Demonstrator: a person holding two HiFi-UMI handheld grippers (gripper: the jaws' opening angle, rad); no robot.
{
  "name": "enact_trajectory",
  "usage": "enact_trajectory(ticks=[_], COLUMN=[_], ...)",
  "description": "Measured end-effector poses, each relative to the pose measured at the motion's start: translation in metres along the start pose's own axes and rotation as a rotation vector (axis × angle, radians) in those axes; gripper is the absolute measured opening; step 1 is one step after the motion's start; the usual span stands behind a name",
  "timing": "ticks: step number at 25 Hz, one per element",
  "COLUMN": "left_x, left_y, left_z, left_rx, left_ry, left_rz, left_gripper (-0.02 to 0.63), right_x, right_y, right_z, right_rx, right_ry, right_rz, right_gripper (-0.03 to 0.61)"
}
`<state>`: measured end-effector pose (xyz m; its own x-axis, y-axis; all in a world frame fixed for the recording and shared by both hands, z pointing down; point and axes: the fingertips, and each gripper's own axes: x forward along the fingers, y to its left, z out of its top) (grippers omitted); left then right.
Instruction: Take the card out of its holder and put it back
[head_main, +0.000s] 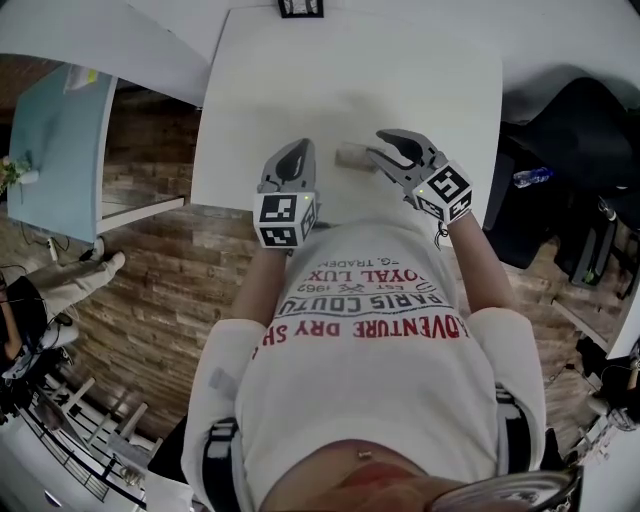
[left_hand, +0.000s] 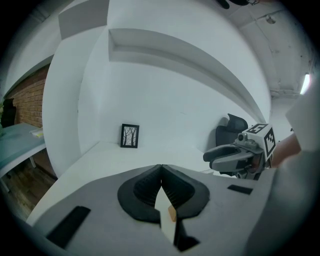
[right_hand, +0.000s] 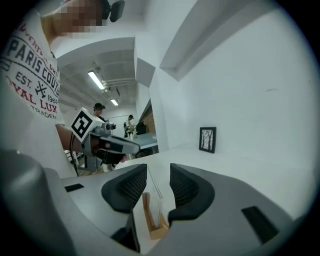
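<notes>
A clear card holder (head_main: 352, 156) on a wooden base stands on the white table (head_main: 300, 80) near its front edge. My right gripper (head_main: 377, 145) is at the holder, open. In the right gripper view the holder (right_hand: 156, 220) stands between the spread jaws of this gripper (right_hand: 158, 172), and neither pad presses on it. My left gripper (head_main: 290, 158) is just left of the holder, pointing away from me. In the left gripper view its jaws (left_hand: 161, 170) are shut on a white card (left_hand: 165, 215), held edge-on. Each gripper sees the other: the right gripper (left_hand: 220, 156) and the left gripper (right_hand: 107, 142).
A small black picture frame (head_main: 300, 8) leans at the table's far edge by the white wall. A dark office chair (head_main: 570, 130) stands to the right and a pale blue table (head_main: 55, 150) to the left. Two people (right_hand: 130, 122) stand far off in the room.
</notes>
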<state>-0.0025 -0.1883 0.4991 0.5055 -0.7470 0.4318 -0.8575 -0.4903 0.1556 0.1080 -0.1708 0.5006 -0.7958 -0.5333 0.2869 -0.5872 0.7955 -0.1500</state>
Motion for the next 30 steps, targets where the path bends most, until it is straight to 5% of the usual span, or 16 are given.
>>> enact_trajectory(ticks=[8,17,30], left_x=[-0.005,-0.021,-0.036], left_y=[-0.026,-0.048,-0.051], left_z=[0.024,0.033,0.024], left_rx=[0.02,0.065,0.087], left_ry=[-0.078,-0.116,-0.111], left_rz=[-0.1,-0.184,-0.221], left_gripper=[0.025,0.025,0.025], right_x=[-0.047,-0.09,-0.096], right_y=[-0.009,-0.001,0.021], right_z=[0.046,0.021,0.0], right_rx=[-0.009,0.097,0.171], right_ry=[-0.144,-0.129,-0.114], right_rz=[-0.361,-0.645,-0.775], right_gripper=[0.048,0.026,0.025])
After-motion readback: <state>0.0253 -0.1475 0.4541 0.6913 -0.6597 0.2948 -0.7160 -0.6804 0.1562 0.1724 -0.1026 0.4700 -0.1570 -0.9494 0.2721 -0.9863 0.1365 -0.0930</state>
